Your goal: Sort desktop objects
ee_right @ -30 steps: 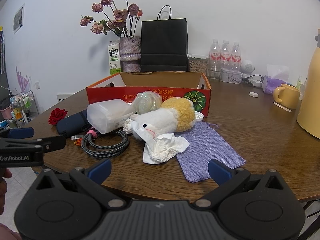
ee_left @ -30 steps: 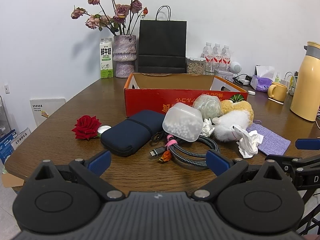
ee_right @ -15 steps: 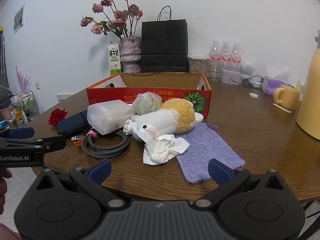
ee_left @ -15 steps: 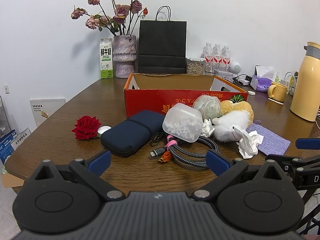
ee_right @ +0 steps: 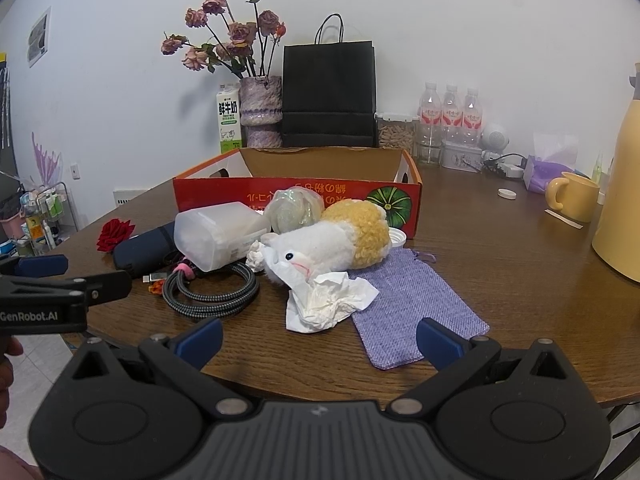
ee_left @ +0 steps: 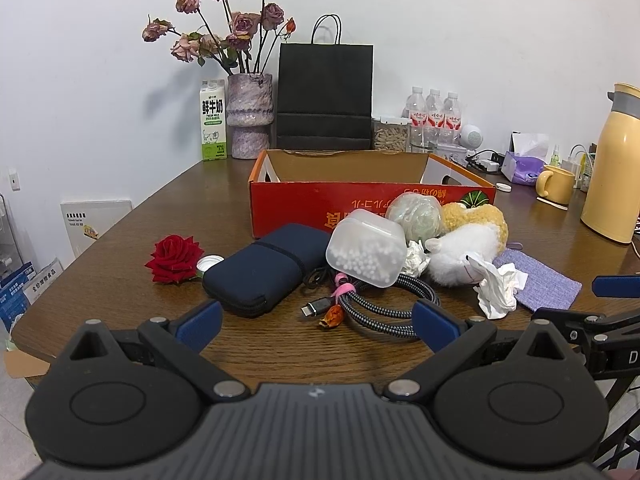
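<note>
Left gripper (ee_left: 316,322) gapes wide, empty — braided cable (ee_left: 384,304) at twelve o'clock. Right gripper (ee_right: 320,338), likewise spread and empty — crumpled tissue (ee_right: 328,300) at twelve.

Tissue: crumpled white paper tissue (ee_right: 326,300), touching fluffy white-and-yellow plush toy (ee_right: 334,242) at 12 o'clock.
Pouch: flat lilac woven pouch (ee_right: 412,304), 3 o'clock, apparently underneath.

Plain white wall (ee_left: 480,20) behind a dark wooden table (ee_left: 120,264), pale tiled floor.
</note>
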Action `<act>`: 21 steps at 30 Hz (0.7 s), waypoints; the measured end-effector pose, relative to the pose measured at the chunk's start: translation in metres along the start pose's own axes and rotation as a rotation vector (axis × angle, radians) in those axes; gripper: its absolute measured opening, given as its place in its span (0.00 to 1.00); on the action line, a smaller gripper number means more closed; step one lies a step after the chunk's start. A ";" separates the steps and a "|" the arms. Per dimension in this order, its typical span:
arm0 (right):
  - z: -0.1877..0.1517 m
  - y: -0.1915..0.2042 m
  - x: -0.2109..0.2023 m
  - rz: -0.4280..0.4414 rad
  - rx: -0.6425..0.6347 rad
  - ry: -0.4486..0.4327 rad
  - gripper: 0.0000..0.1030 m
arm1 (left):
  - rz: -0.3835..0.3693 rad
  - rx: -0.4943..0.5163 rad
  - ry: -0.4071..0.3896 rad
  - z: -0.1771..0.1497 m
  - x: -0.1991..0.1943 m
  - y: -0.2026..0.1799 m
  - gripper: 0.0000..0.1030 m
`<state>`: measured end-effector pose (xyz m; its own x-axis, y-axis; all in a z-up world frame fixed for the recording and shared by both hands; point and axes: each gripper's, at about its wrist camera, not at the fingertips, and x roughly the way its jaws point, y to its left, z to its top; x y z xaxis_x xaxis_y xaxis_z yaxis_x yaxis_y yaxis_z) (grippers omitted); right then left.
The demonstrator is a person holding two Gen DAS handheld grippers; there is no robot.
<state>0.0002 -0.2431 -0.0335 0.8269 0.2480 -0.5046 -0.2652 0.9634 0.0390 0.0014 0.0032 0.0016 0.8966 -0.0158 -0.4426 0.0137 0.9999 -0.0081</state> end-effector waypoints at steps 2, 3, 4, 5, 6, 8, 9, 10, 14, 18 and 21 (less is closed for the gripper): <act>0.000 0.000 0.000 0.001 0.000 0.001 1.00 | 0.001 0.001 -0.001 -0.001 -0.001 0.000 1.00; 0.000 0.000 0.000 0.000 0.000 0.001 1.00 | 0.000 0.001 -0.002 -0.001 0.000 0.000 1.00; 0.000 0.000 0.000 0.000 0.000 0.000 1.00 | 0.001 0.001 -0.003 -0.001 -0.001 0.000 1.00; 0.000 0.000 0.000 0.000 0.000 0.000 1.00 | 0.000 0.001 -0.003 -0.001 0.000 0.000 1.00; 0.000 0.000 0.000 0.001 0.000 0.000 1.00 | 0.000 0.001 -0.003 -0.001 0.000 0.000 1.00; 0.000 0.000 0.000 0.001 -0.001 0.000 1.00 | 0.001 0.001 -0.003 -0.001 -0.001 0.000 1.00; 0.000 0.000 0.000 0.000 -0.001 0.000 1.00 | 0.000 0.001 -0.003 -0.001 0.000 0.000 1.00; 0.000 0.000 0.000 0.000 0.000 0.000 1.00 | 0.000 0.001 -0.003 -0.001 -0.001 0.000 1.00; 0.000 0.000 0.000 0.000 0.000 0.000 1.00 | 0.000 0.001 -0.003 -0.001 0.000 0.000 1.00; 0.000 0.001 0.000 0.000 -0.004 -0.001 1.00 | -0.001 0.002 -0.003 -0.002 -0.001 -0.001 1.00; 0.000 0.001 -0.001 0.000 -0.005 -0.003 1.00 | -0.001 0.002 -0.004 -0.002 -0.001 -0.001 1.00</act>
<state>-0.0009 -0.2424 -0.0334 0.8282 0.2485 -0.5024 -0.2680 0.9628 0.0345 -0.0002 0.0019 -0.0002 0.8981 -0.0164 -0.4394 0.0152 0.9999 -0.0062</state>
